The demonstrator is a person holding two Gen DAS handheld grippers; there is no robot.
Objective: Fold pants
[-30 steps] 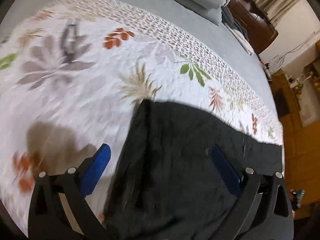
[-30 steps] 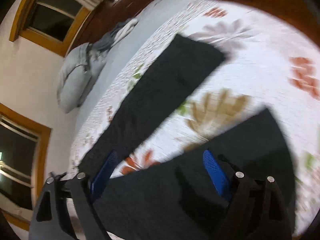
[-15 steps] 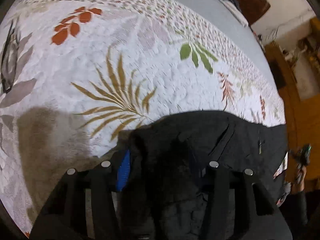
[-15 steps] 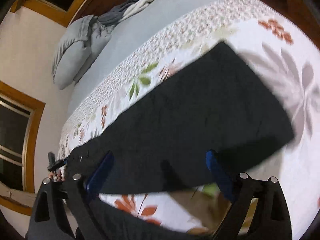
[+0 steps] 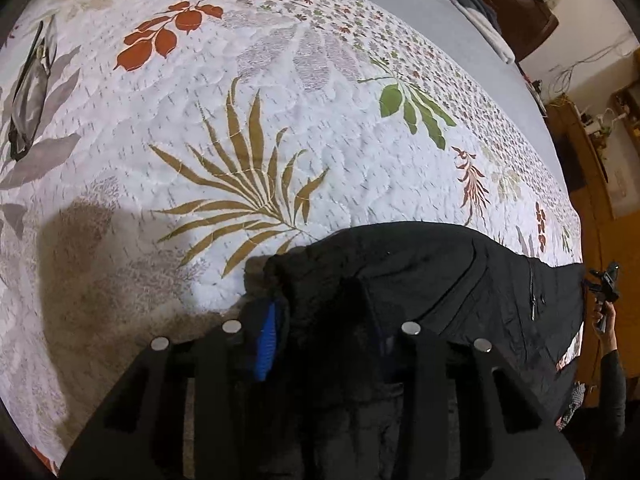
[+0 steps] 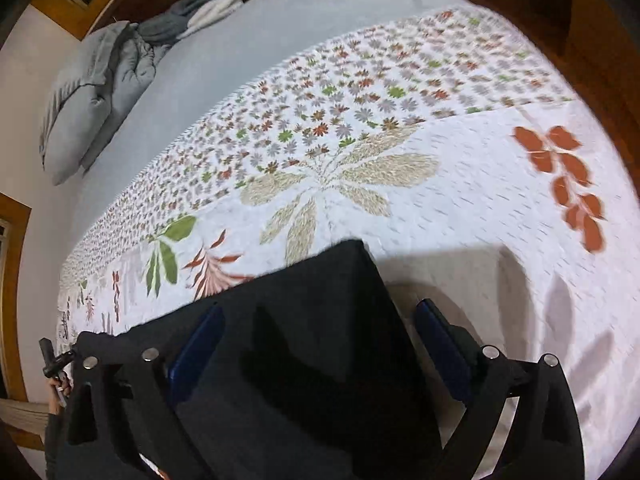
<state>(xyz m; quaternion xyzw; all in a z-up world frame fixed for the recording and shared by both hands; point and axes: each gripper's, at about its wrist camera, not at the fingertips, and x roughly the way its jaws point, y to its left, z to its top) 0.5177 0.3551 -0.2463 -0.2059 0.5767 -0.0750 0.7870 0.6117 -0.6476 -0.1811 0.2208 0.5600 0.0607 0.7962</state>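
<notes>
Black pants [image 5: 460, 288] lie on a white floral quilt [image 5: 280, 120]. In the left wrist view my left gripper [image 5: 324, 328] is shut on a bunched fold of the pants at their waist end; a zip pocket shows to the right. In the right wrist view the pants [image 6: 320, 320] show as a flat dark leg whose end lies between the blue pads. My right gripper [image 6: 316, 344] is open just above that leg end, its pads [image 6: 440, 344] on either side of the cloth.
A grey sheet [image 6: 240, 60] covers the far part of the bed, with a grey pillow [image 6: 92, 96] and piled clothes [image 6: 212, 12] at the head. Wooden furniture [image 5: 512, 4] and floor lie beyond the bed's right edge. A person's hand [image 5: 604, 312] holds a device there.
My left gripper has closed on the pants' waist end and bunched it. My right gripper has moved along the leg to its end and stays open.
</notes>
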